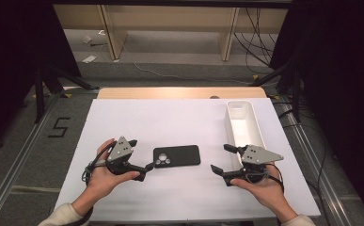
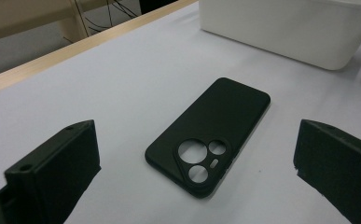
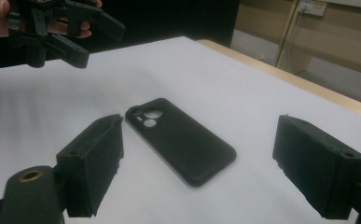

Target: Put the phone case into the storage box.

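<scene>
On table, right side: white bin (image 1: 243,123) stood long and narrow, its far end near the table's back edge; inside looked bare from the high view, though the near end sat behind the right gripper (image 1: 223,159), so can't be sure.
Phone case (image 1: 176,156): black, lay flat on the white table sheet (image 1: 170,122), midway between both grippers, touching neither; camera cutouts pointed toward the left gripper (image 1: 142,154).
Left gripper: held in the left hand (image 1: 105,177), jaws spread wide, nothing between the pads, aimed at the case.
Right gripper: held in the right hand (image 1: 264,186), jaws apart and empty, just beside the bin's near end.
Left gripper view: case (image 2: 208,135) seen close between the two jaws, three round cutouts plus one small slot nearest the camera; bin's outer wall (image 2: 290,28) behind it, interior hidden.
Right gripper view: case (image 3: 180,139) seen from its plain end, cutouts at the far end; left gripper (image 3: 96,39) and its hand at upper left, hovering above the sheet.
High view extras: wooden table edge (image 1: 179,92), a "5" mark (image 1: 59,127) on the floor at left, cables on the floor beyond.
</scene>
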Motion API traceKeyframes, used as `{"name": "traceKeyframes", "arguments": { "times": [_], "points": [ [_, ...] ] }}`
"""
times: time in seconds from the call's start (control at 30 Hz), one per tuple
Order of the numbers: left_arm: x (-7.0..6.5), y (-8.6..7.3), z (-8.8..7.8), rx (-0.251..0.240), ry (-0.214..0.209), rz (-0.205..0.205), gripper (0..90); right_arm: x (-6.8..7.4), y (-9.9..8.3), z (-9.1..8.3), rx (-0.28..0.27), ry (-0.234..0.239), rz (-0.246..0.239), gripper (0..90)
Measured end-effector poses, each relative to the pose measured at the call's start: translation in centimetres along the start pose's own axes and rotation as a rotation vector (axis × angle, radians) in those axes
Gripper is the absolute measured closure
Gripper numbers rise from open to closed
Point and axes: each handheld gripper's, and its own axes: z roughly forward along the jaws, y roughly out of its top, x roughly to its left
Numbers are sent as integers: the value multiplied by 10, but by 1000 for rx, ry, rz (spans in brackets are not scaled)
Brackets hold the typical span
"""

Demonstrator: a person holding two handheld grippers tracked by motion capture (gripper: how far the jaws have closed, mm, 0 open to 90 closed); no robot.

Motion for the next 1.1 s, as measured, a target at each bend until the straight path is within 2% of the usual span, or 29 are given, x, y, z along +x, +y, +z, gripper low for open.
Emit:
{"name": "traceKeyframes", "arguments": {
  "times": [0.27, 0.33, 0.4, 0.5, 0.53, 0.57, 0.6, 0.7, 0.77, 0.9, 1.1],
  "points": [
    [-1, 0, 0, 1, 1, 0, 0, 4, 0, 6, 17, -1, -7, 209],
    [-1, 0, 0, 0, 4, 2, 0, 5, 0, 9, 20, 1, -14, 249],
    [-1, 0, 0, 1, 5, -2, 1, 5, 2, 11, 19, -12, -27, 342],
    [0, -1, 2, 6, 6, -2, 5, 7, 6, 17, 37, -24, -36, 563],
    [-1, -1, 2, 7, 6, -1, 6, 7, 9, 22, 51, -37, -36, 679],
    [-1, -1, 2, 7, 6, -1, 7, 7, 10, 25, 64, -40, -39, 747],
    [-1, -1, 2, 8, 8, -2, 7, 7, 13, 31, 89, -55, -46, 804],
    [-1, -1, 2, 11, 9, 0, 10, 8, 18, 46, 135, -67, -48, 900],
    [-1, -1, 2, 12, 10, -2, 11, 7, 20, 59, 160, -77, -47, 900],
    [0, -2, 3, 13, 7, -9, 15, 1, 23, 82, 215, -98, -12, 900],
    [-1, -2, 4, 22, 4, -6, 19, -15, 20, 112, 282, -133, 51, 900]
  ]
}}
